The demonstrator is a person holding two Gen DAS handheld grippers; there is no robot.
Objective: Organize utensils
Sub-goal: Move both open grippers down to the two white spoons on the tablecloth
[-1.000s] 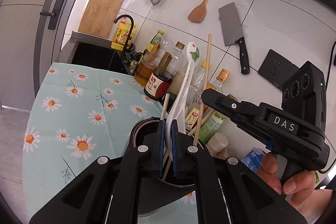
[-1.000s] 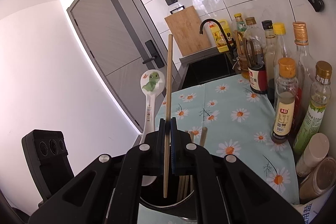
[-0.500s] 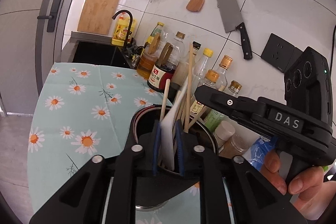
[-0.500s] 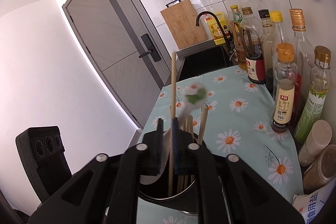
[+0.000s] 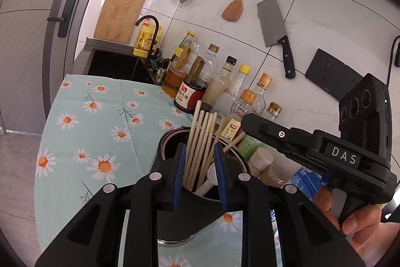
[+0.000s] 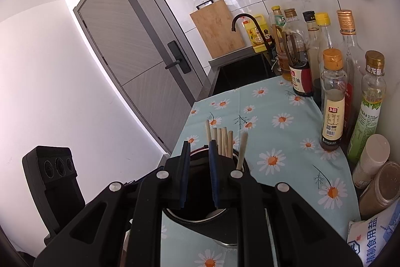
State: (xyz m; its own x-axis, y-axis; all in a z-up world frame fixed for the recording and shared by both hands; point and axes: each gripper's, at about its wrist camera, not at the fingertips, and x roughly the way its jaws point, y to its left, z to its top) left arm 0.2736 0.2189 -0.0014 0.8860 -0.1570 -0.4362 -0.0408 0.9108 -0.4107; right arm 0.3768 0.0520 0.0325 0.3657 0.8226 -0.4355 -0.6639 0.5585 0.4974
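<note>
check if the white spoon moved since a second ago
Yes. The white spoon has dropped into the utensil pot; earlier its bowl stood high against the wall bottles. Now it lies low inside, and the left tool is open.

Seven chopsticks (image 5: 200,142), one spoon (image 5: 208,183) (handle only), one holder (image 5: 172,139).

The left claw (image 5: 198,173) points forward and down, its two blue-padded fingers (image 5: 178,177) spread apart with a clear gap between them, gripping nothing. The right claw (image 6: 198,174) is likewise parted, its blue pads (image 6: 212,174) standing separate and bare. In the left wrist view the right claw's black body reaches in from the right side (its fingertips are hidden from this angle), carried by the person's right hand (image 5: 360,232), whose fingers wrap the pistol-style handle. The left hand itself is out of view.
</note>
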